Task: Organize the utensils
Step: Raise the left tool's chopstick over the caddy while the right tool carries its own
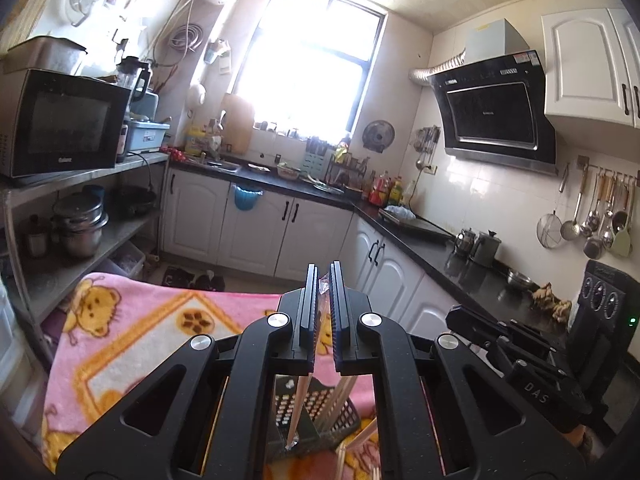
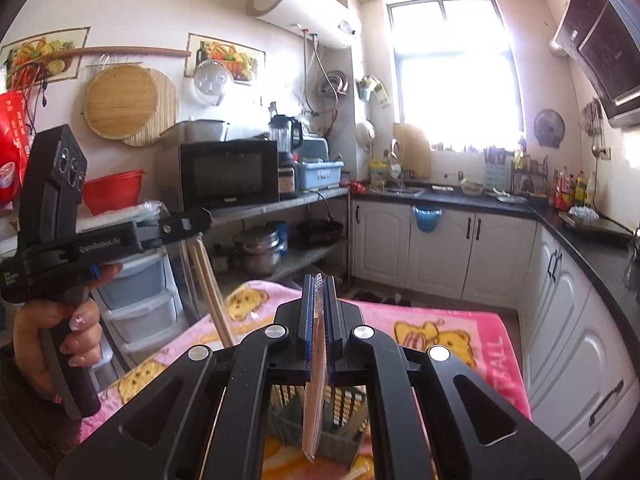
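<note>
Hanging down from the left gripper [image 1: 324, 280], a clear-wrapped bundle of pale wooden chopsticks [image 1: 298, 412] is pinched between its narrow jaws. Directly below sits a dark perforated plastic utensil basket [image 1: 308, 408] on the pink bear-print blanket [image 1: 132, 340]. Beside it, the right gripper [image 2: 319, 292] clamps another wrapped pale chopstick pack [image 2: 314, 412] above that basket.

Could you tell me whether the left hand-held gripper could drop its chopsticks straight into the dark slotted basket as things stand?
Probably yes: the left hand-held gripper holds wooden chopsticks whose tips hang over the dark slotted plastic basket, with nothing visible between.
</note>
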Demonstrator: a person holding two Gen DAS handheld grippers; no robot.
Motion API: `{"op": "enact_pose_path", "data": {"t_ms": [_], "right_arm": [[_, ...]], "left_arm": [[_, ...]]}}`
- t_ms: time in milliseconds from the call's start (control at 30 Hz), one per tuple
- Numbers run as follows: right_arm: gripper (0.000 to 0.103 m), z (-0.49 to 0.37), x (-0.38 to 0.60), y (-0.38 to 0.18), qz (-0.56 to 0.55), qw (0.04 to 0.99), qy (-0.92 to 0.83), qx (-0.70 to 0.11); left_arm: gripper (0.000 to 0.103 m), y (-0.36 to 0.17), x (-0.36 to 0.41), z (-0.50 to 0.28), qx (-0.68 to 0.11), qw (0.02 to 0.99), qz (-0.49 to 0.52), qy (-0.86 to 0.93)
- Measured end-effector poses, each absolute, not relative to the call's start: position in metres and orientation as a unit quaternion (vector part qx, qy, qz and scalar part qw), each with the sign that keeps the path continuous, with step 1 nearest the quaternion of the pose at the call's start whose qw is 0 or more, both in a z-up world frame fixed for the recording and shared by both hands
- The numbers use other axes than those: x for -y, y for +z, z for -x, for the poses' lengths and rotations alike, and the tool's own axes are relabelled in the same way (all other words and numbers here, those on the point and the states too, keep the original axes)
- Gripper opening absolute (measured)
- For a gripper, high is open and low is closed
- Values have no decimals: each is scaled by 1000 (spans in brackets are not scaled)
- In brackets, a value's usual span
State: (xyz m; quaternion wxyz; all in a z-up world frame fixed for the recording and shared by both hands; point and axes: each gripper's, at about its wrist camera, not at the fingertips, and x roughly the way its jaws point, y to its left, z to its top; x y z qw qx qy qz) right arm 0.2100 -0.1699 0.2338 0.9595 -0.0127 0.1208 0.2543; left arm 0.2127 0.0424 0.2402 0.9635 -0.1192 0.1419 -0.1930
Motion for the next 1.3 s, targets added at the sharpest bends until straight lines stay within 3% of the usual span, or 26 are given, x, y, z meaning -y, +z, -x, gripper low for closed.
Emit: {"op": "enact_pose_path", "data": {"t_ms": [433, 1300], "right_arm": [[5, -234, 149, 255, 0, 961, 264, -80], [5, -286, 129, 171, 2, 960, 240, -145]], "left_arm": [[3, 234, -61, -238, -143, 969, 125, -156], [3, 147, -46, -262, -211, 956, 133, -156]]}}
